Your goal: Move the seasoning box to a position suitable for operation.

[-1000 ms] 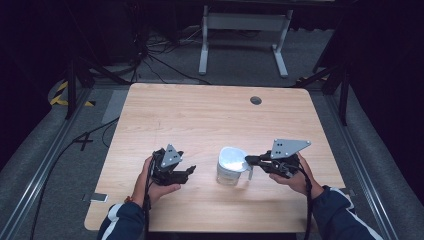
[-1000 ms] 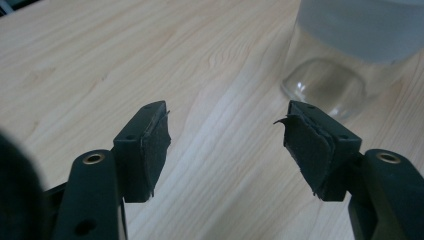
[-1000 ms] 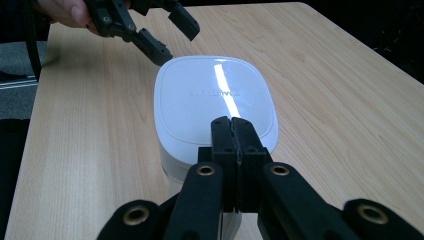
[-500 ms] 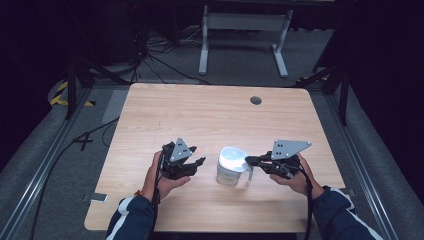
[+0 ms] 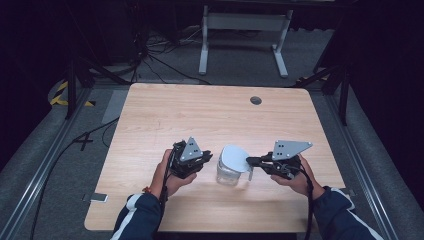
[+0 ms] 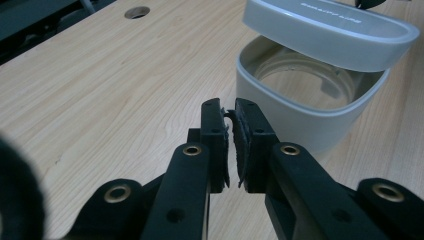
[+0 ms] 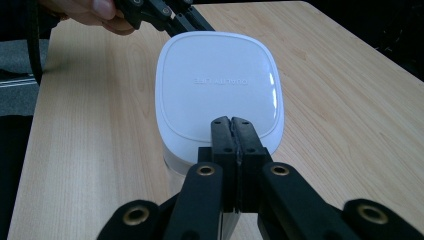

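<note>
A clear square container [image 5: 227, 175] [image 6: 300, 115] stands on the wooden table [image 5: 200, 115] near the front. Its white lid [image 5: 234, 157] [image 6: 330, 30] [image 7: 220, 85] is raised and tilted above the open rim. My right gripper [image 5: 250, 161] [image 7: 231, 122] is shut on the lid's near edge and holds it up. My left gripper [image 5: 206, 159] [image 6: 228, 107] sits just left of the container, a little apart from its wall. Its jaws have just been closing and now stand shut with nothing between them. The left gripper [image 7: 165, 12] also appears beyond the lid in the right gripper view.
A round cable hole [image 5: 256, 100] [image 6: 137, 11] lies in the table's far right part. A white metal stand [image 5: 245, 30] and cables are on the floor behind the table. A small flat object [image 5: 95, 198] sits off the front left corner.
The left gripper has moved right toward the container and its jaws have closed. The right gripper and the raised lid have stayed in place.
</note>
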